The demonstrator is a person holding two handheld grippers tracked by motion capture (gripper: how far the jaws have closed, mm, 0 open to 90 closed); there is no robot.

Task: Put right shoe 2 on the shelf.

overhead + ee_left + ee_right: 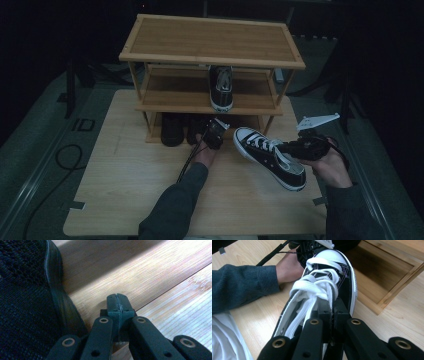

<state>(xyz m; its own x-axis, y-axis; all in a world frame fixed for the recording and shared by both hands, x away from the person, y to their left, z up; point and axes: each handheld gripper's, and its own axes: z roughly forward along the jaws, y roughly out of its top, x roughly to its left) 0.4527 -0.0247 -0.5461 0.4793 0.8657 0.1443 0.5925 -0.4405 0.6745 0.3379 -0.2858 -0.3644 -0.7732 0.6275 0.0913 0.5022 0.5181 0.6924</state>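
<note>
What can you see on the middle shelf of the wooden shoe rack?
On the middle shelf of the shoe rack stands one black sneaker with white laces, toe facing the person. The top shelf covers the back of this level, so anything there is hidden.

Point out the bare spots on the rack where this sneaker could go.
Top shelf is bare throughout. Middle shelf has room either side of the shelved sneaker. Bottom left is crowded: dark shoes and left gripper. Right gripper holds the sneaker.
</note>
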